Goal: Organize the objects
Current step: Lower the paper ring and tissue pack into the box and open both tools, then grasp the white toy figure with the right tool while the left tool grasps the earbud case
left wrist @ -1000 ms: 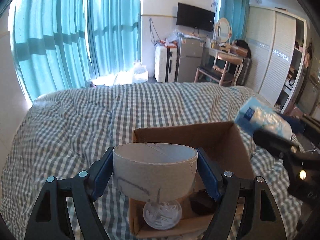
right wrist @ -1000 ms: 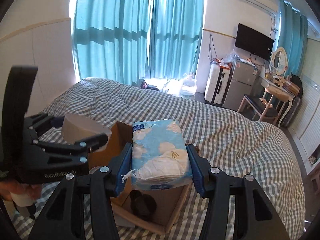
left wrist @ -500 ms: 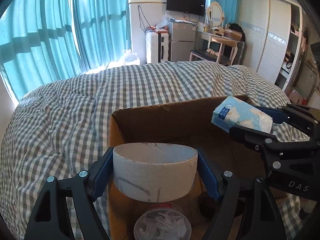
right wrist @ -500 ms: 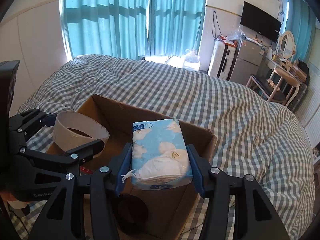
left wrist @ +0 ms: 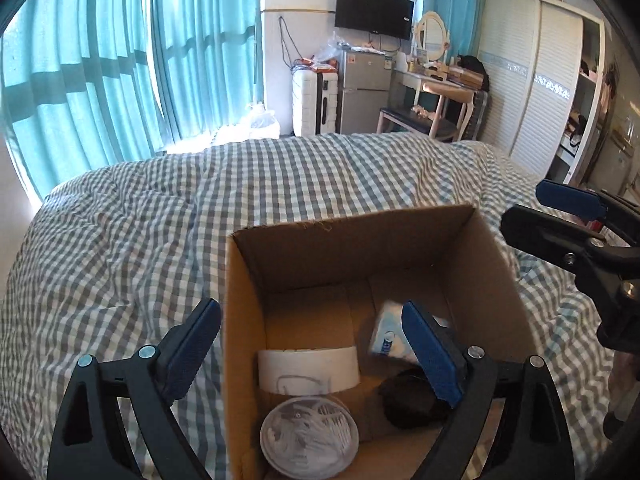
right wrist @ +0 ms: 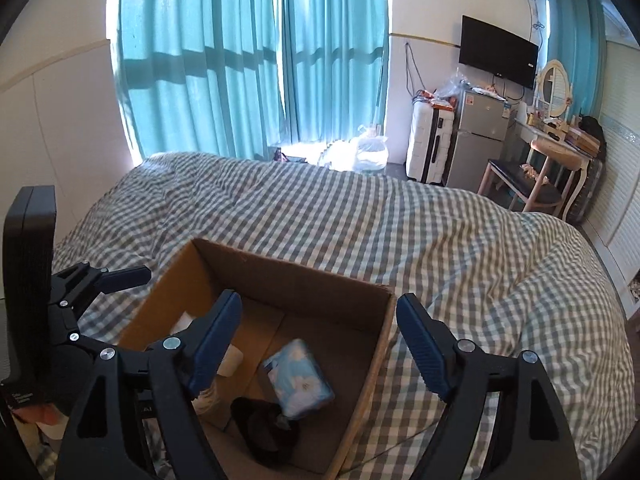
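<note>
Above, both grippers hang over an open cardboard box (left wrist: 344,248) that rests on a bed with a checked cover (left wrist: 168,216). Left gripper (left wrist: 312,344): its jaws are opening, spread wide and empty, with the box's left wall passing between them. Right gripper (right wrist: 320,336): its jaws are opening as well, nothing between the blue pads, the box's right wall crossing the gap.

Box contents: a cardboard ring (left wrist: 308,368) lies on the floor near the left wall; a round clear tub of white swabs (left wrist: 309,438) sits just in front of it, at the near edge; a blue-and-white tissue pack (right wrist: 298,378) lies toward the right wall, tilted; a dark object (left wrist: 412,400), too dim to identify, sits beside the pack at the near right corner.
</note>
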